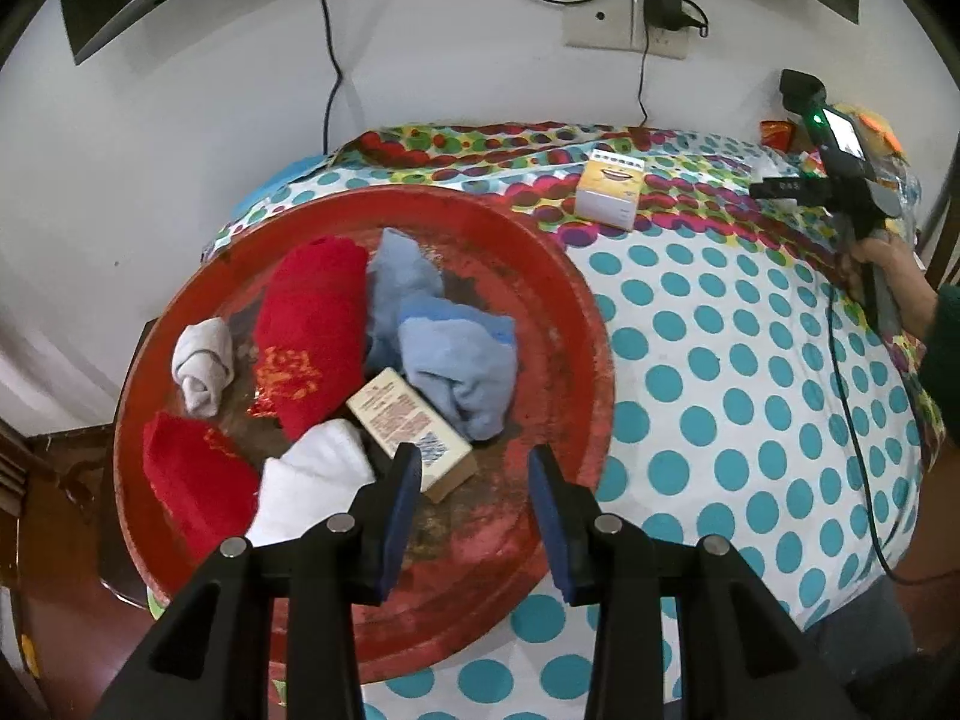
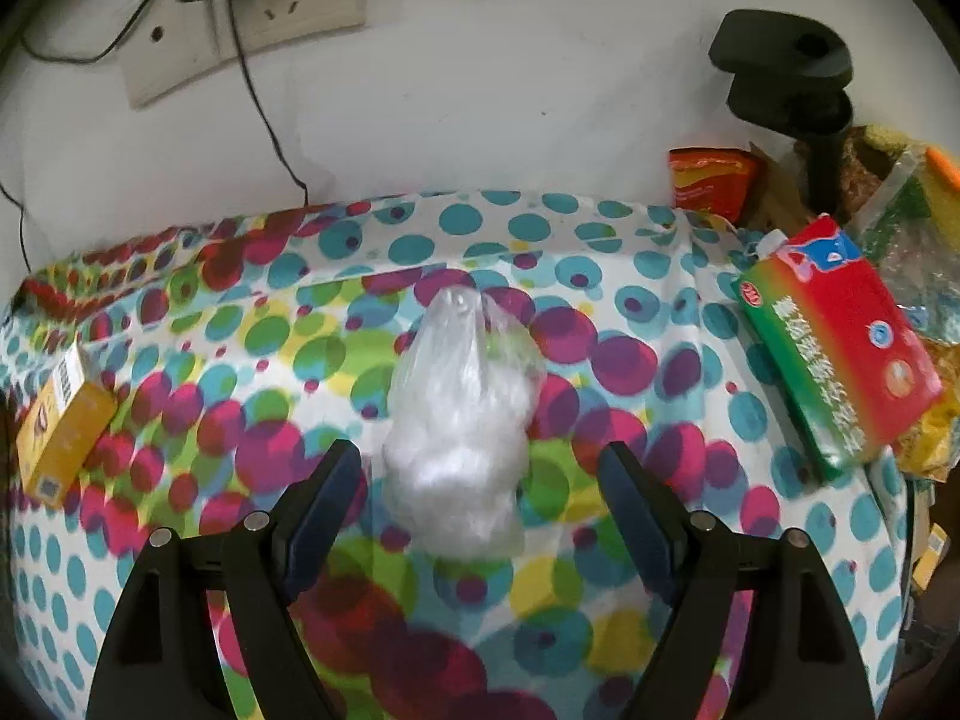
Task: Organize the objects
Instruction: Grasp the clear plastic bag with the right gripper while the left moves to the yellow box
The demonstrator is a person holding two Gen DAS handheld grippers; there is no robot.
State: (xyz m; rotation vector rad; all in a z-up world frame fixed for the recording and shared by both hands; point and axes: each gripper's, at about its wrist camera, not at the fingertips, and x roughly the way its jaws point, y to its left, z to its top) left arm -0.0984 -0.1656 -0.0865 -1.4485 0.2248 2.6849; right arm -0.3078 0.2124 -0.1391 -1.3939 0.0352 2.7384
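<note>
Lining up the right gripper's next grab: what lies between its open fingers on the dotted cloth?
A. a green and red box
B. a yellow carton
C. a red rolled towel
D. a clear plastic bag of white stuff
D: the clear plastic bag of white stuff lies between the open right gripper fingers, untouched.

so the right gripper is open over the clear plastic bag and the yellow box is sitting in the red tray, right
Not quite. The right gripper is open over the clear plastic bag, but the yellow box sits on the dotted cloth outside the red tray, as the left wrist view shows.
</note>
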